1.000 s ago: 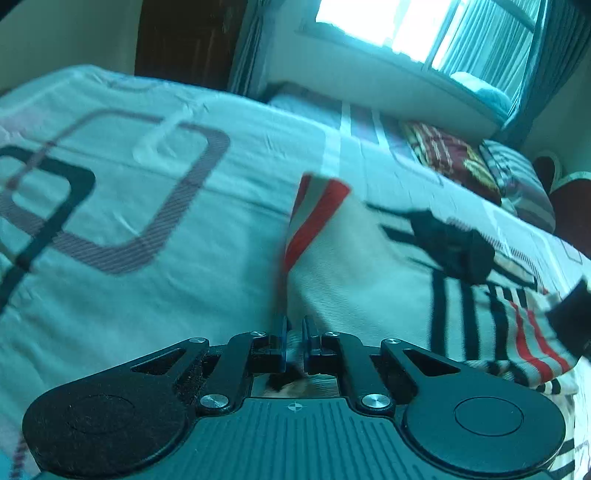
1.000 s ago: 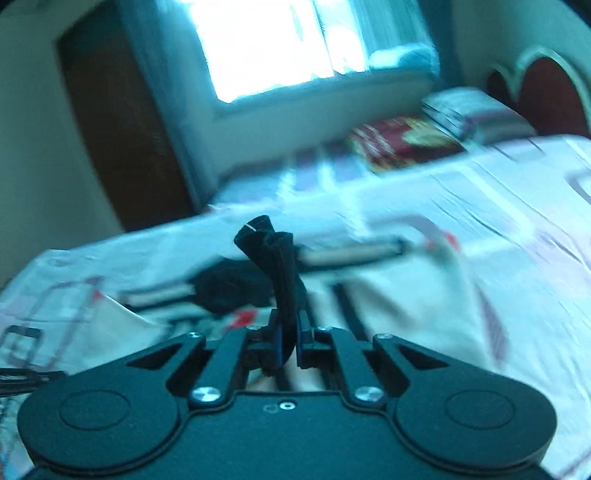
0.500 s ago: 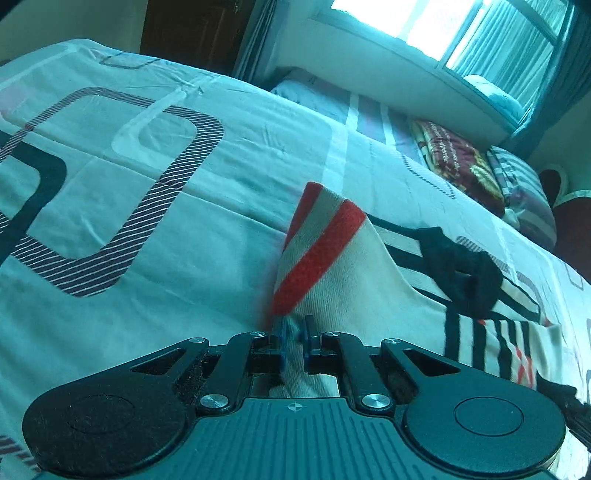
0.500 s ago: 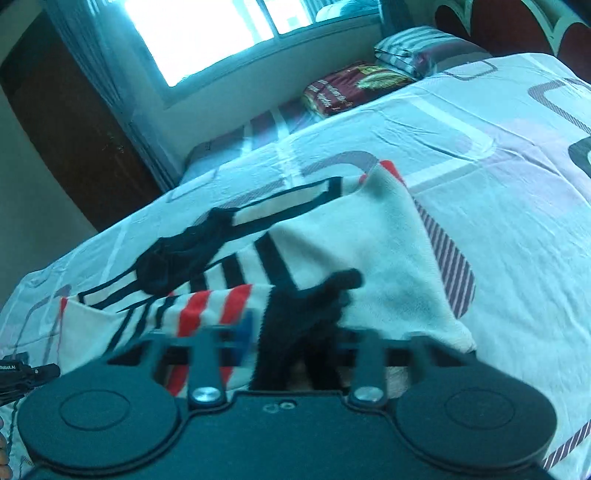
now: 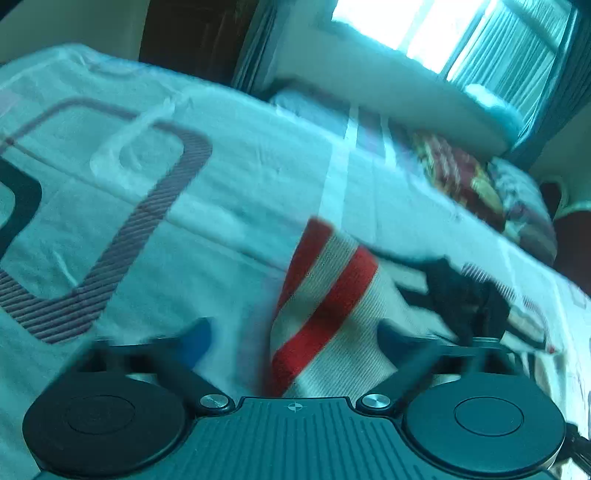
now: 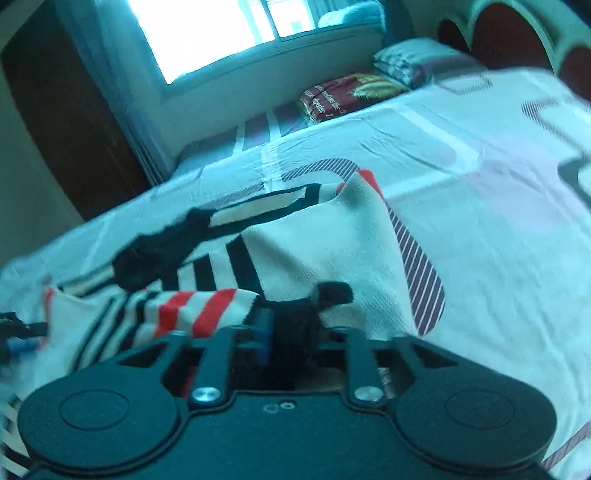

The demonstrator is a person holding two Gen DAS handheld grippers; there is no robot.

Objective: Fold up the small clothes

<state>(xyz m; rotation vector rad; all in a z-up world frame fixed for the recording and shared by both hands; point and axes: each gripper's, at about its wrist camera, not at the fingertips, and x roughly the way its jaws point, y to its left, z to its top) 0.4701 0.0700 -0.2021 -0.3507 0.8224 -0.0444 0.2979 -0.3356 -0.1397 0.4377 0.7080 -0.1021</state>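
both wrist views sit low and close over the bed [image 5: 221, 206], facing the window [image 6: 207, 33], sharing the striped garment [image 5: 332, 295].

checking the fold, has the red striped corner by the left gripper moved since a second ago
Cannot tell. The red-striped corner lies at about the same spot on the bedsheet. The left gripper has just been opening, and the corner lies loose between its jaws.

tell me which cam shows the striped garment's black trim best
The right wrist view: the black trim runs across the spread striped garment. The left wrist view shows mostly its red-striped corner, with the trim blurred off to the right.
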